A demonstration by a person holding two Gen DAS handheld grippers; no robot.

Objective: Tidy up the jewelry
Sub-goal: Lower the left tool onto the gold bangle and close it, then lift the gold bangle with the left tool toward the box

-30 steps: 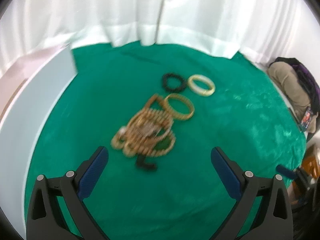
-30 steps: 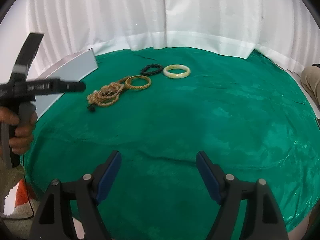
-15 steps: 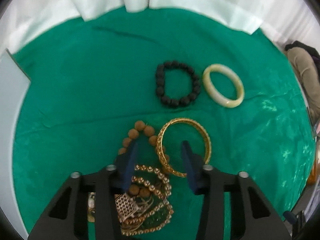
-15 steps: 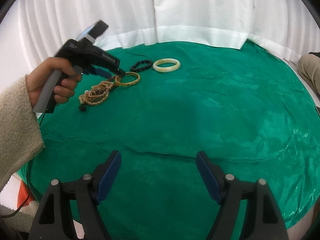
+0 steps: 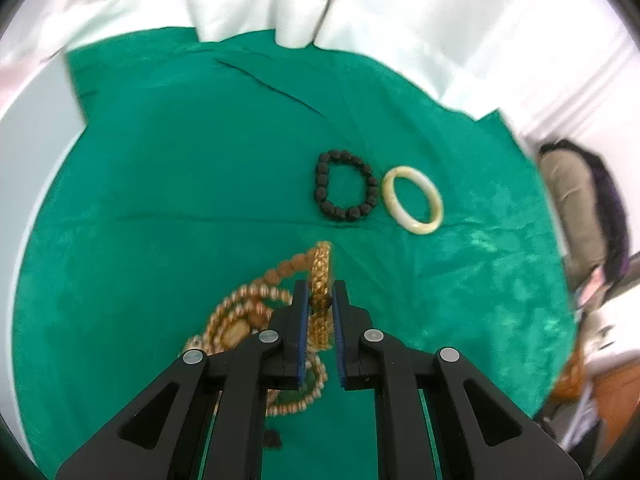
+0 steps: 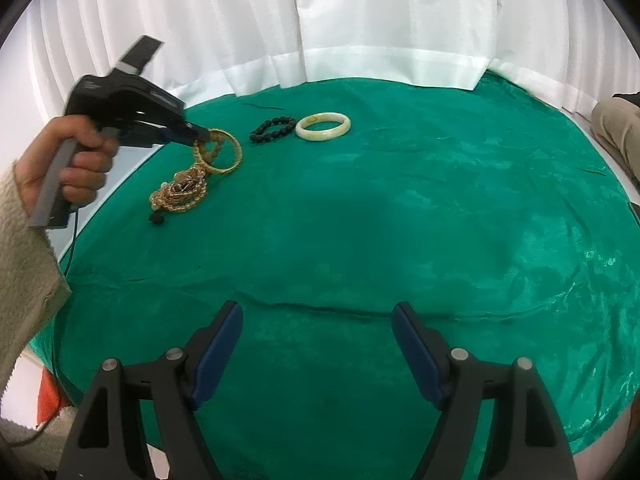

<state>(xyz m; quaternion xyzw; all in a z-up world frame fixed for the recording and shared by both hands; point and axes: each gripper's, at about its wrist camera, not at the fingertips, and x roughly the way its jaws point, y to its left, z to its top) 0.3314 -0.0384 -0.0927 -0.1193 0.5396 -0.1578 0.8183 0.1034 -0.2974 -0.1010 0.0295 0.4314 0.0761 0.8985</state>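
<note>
My left gripper (image 5: 320,292) is shut on a gold bangle (image 5: 322,276), held on edge and lifted off the green cloth; it also shows in the right wrist view (image 6: 220,150). A tangle of gold chains and brown beads (image 5: 248,320) lies just below and left of it, seen too in the right wrist view (image 6: 180,194). A black bead bracelet (image 5: 346,192) and a cream jade bangle (image 5: 414,200) lie side by side farther back. My right gripper (image 6: 318,320) is open and empty over bare cloth near the front edge.
A round table under green velvet cloth (image 6: 400,220) with white curtains (image 6: 360,20) behind. A grey-white board (image 5: 36,128) lies at the left edge. A person's hand (image 6: 76,160) holds the left gripper. Clutter and a bag (image 5: 580,208) stand beyond the right edge.
My left gripper came down over the jewelry pile, closed on the gold bangle and raised it on edge. The right gripper has stayed still and open.
</note>
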